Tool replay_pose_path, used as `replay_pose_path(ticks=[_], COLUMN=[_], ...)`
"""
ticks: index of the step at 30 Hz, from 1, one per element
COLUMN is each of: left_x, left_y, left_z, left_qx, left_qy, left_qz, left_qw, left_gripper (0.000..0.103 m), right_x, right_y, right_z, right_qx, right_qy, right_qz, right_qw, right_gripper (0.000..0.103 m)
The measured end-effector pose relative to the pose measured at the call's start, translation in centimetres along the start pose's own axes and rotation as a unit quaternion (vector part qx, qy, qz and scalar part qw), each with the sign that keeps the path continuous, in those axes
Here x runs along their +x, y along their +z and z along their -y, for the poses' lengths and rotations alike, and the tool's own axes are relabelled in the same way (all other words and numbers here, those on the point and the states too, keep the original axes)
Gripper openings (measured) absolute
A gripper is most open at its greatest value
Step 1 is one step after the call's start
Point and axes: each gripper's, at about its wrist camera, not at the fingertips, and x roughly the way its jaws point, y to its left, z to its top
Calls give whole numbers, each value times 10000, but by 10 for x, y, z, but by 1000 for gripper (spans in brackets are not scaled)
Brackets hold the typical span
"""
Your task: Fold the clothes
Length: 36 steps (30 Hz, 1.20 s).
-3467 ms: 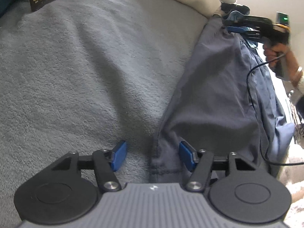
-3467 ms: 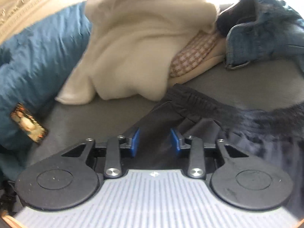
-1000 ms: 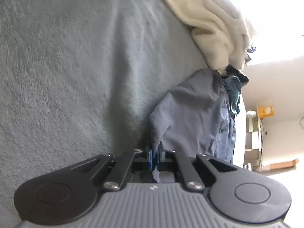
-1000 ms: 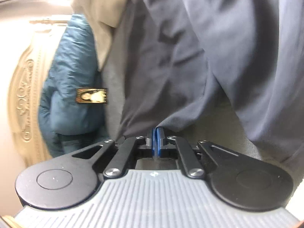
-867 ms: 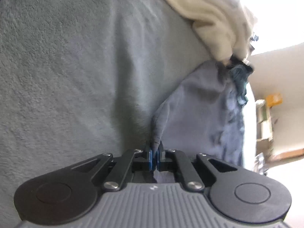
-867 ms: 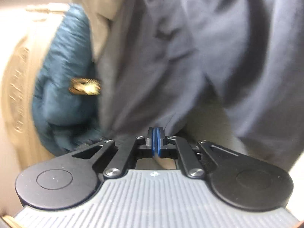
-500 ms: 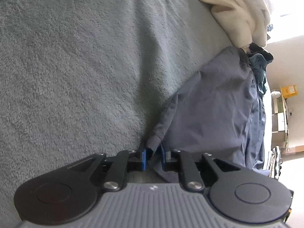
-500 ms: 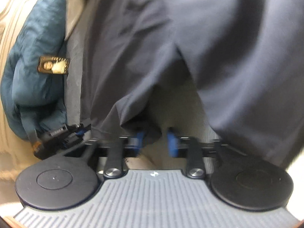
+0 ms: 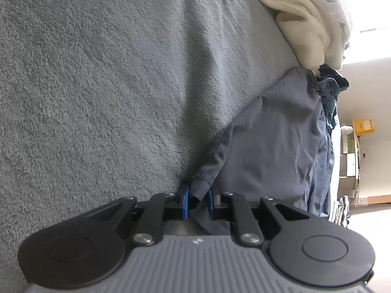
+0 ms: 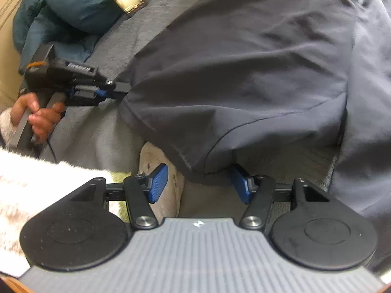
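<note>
Left gripper (image 9: 197,204): blue pads slightly parted, hem of the dark grey-blue fabric garment (image 9: 268,141) between them (grip loose). Right gripper (image 10: 200,183): pads spread wide beside the garment's edge.

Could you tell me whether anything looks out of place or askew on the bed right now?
Nothing is damaged or spilled. The dark navy garment lies rumpled, its hem hanging over the edge of the grey fleece blanket. A heap of cream fabric sits unfolded behind it.
</note>
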Motion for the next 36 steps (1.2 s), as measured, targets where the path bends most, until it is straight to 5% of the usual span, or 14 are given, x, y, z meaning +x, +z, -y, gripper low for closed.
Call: replay_pose_path(ticks=[3, 7, 10, 13, 18, 22, 26, 28, 30, 34, 36], left_x=[0, -2, -3, -5, -17, -33, -30, -33, -40, -63, -75], left_y=[-2, -3, -4, -5, -9, -7, 2, 4, 4, 5, 7], left_z=[-5, -5, -4, -4, 12, 17, 8, 0, -1, 10, 15], left_qx=[-84, -72, -63, -40, 389, 718, 457, 170, 37, 197, 154], left_qy=[-97, -102, -106, -99, 128, 453, 469, 289, 210, 429, 519], left_qz=[26, 11, -1, -17, 3, -33, -130, -120, -35, 298, 556], left_qw=[9999, 9999, 9999, 9999, 9992, 9964, 9978, 9994, 9998, 9984, 9970], left_gripper=[16, 16, 16, 16, 10, 10, 12, 18, 38, 66, 75], right_x=[15, 18, 15, 8, 10, 6, 25, 32, 28, 7, -8], right_y=[3, 3, -1, -11, -25, -18, -25, -28, -27, -26, -28], right_z=[9, 17, 21, 31, 56, 50, 56, 56, 56, 53, 49], right_qx=[398, 707, 1227, 2186, 3276, 3061, 3125, 3207, 3220, 3155, 3046], right_qy=[8, 248, 823, 1468, 1607, 1657, 1076, 825, 854, 797, 732], right_qz=[-9, -83, -280, -397, -607, -500, -1037, -1237, -1206, -953, -774], right_qw=[9992, 9972, 9886, 9639, 9291, 9361, 9381, 9354, 9351, 9408, 9465], right_gripper=[41, 5, 1, 1, 1, 1, 6, 7, 14, 49, 55])
